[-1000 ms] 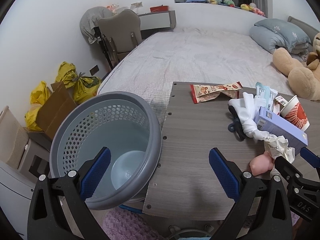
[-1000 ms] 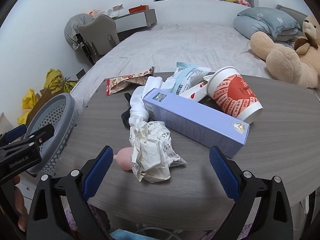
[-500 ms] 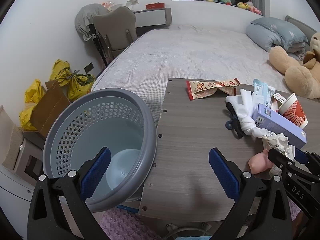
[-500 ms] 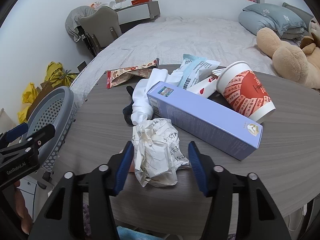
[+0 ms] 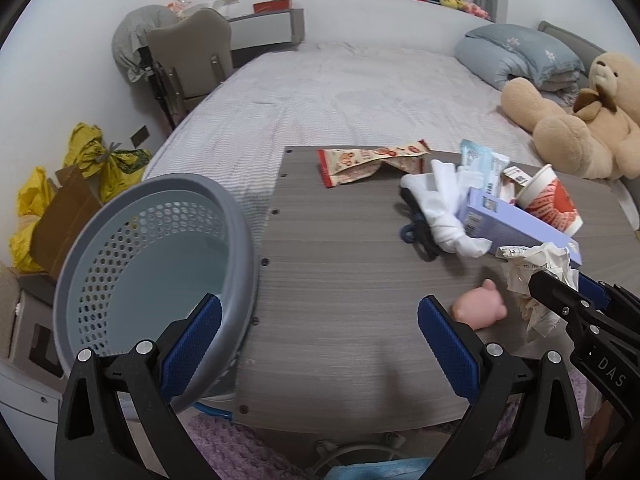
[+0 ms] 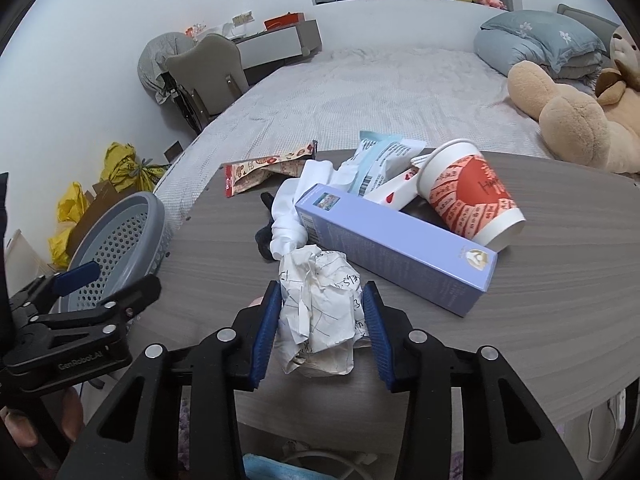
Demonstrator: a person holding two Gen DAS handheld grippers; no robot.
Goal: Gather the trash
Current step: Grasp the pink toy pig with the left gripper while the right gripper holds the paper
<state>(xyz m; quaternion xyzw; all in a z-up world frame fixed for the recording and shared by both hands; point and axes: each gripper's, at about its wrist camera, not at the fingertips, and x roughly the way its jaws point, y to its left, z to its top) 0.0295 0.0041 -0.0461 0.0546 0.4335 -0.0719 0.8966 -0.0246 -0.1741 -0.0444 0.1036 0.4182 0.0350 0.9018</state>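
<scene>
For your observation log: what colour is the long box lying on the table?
Pale lilac-blue box; clearest in the right wrist view.

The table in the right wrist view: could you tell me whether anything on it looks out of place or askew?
Yes. The red paper cup lies tipped on its side against the purple box, with no spill visible. White and dark socks and a pink toy sit among the wrappers. The right hand-held gripper squeezes the crumpled paper.

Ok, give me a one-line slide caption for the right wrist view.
Right gripper closed on the crumpled paper at the table's near edge, beside the lavender box and red paper cup.
</scene>
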